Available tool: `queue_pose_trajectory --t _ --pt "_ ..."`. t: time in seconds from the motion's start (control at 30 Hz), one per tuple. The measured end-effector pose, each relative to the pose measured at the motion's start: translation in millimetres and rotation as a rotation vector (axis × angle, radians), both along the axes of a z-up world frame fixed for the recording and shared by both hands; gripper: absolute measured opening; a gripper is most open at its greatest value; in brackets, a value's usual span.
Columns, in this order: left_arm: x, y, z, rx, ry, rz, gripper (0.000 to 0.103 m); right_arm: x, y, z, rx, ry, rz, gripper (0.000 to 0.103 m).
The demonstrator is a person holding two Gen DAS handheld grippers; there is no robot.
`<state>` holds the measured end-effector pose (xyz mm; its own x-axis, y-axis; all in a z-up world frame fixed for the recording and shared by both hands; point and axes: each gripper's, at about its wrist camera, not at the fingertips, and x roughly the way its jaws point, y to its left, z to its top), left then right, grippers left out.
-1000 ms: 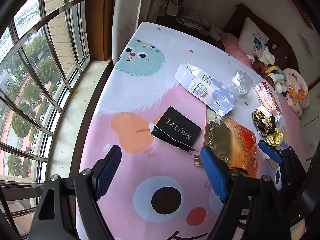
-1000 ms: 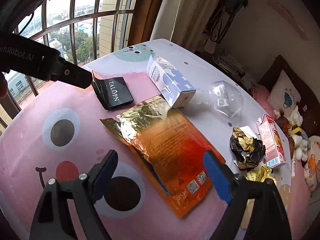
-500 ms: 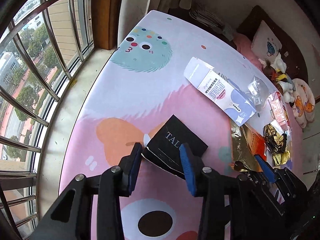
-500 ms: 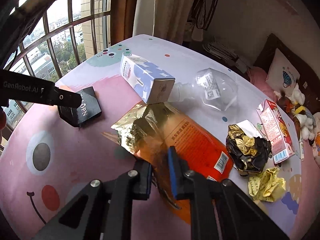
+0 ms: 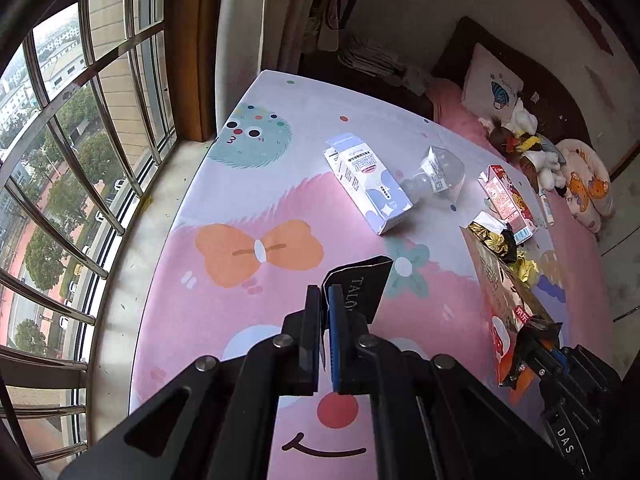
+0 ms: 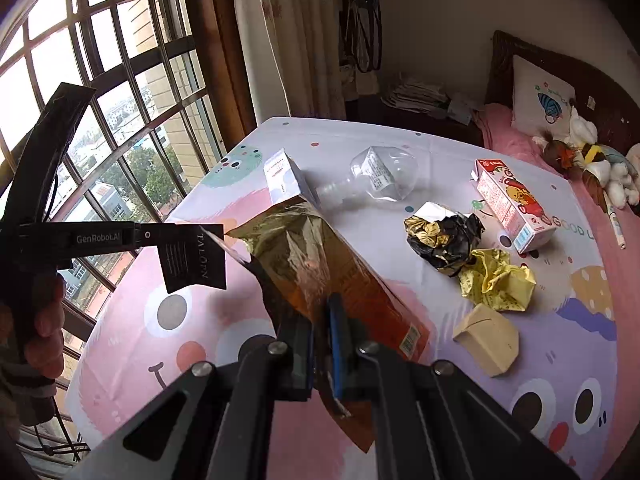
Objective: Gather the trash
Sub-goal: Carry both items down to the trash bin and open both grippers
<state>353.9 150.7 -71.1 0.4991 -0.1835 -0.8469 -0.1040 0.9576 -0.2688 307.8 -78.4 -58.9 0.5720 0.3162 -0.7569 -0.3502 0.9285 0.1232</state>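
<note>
While the left tongs point(image 5: 325, 304) stay clamped on a light, stiff black card point(image 5: 362, 292) and the right tongs point(image 6: 322, 320) on a crinkly, slippery foil bag's point(image 6: 320, 264) edge, both hang clear above the bed point(image 5: 280, 200), likely safest gripped deeper.

Count for your record: trash items in both views.
You have two cartons point(image 6: 514, 204), one clear bottle point(image 6: 380, 178), one foil pouch point(image 6: 340, 272), one black card sleeve point(image 6: 192, 258), two crumpled wrappers point(image 6: 444, 240), one beige box point(image 6: 490, 340).

Left black two-finger gripper point(image 5: 325, 312) and right black two-finger gripper point(image 6: 320, 344) are both clamping fully closed, pointing steeply down.
</note>
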Motion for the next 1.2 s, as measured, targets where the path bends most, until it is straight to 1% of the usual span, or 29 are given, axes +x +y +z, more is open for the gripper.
queue_pose_trajectory --t 0.17,0.33,0.47,0.6,0.77,0.93,1.03,1.13,1.2 --pt "-57.1 -14.9 32.4 0.0 -0.039 -0.06 0.002 -47.2 -20.2 18.5 0.094 0.014 0.001 0.005" --pt "-122.6 -30.2 57.0 -0.013 -0.068 -0.119 0.002 -95.5 -32.3 27.4 0.128 0.024 0.004 0.004" --pt "-172.4 -42.2 67.8 -0.025 -0.083 -0.164 0.002 -134.8 -41.0 33.8 0.192 0.034 0.014 0.004" --pt "-222.3 -54.1 68.2 -0.039 -0.083 -0.203 0.002 -175.7 -50.0 38.2 0.236 0.043 0.034 0.004" --pt "-273.7 -63.6 58.6 -0.08 -0.075 -0.239 0.002 -225.4 -65.1 37.2 0.273 0.06 0.049 0.004" --pt "-313.0 -72.8 36.4 -0.096 -0.051 -0.27 0.002 -267.3 -77.5 24.0 0.283 0.09 0.06 0.004" --pt "-330.7 -78.1 16.7 -0.078 -0.034 -0.293 0.002 -286.8 -80.2 4.8 0.267 0.124 0.058 0.004" --pt "-342.2 -83.5 -4.3 -0.011 -0.033 -0.31 0.002 -300.1 -84.2 -26.4 0.26 0.177 0.04 0.004" --pt "-344.0 -87.5 -20.2 0.006 -0.015 -0.32 0.002 -304.2 -87.2 -50.1 0.257 0.214 0.016 0.004"
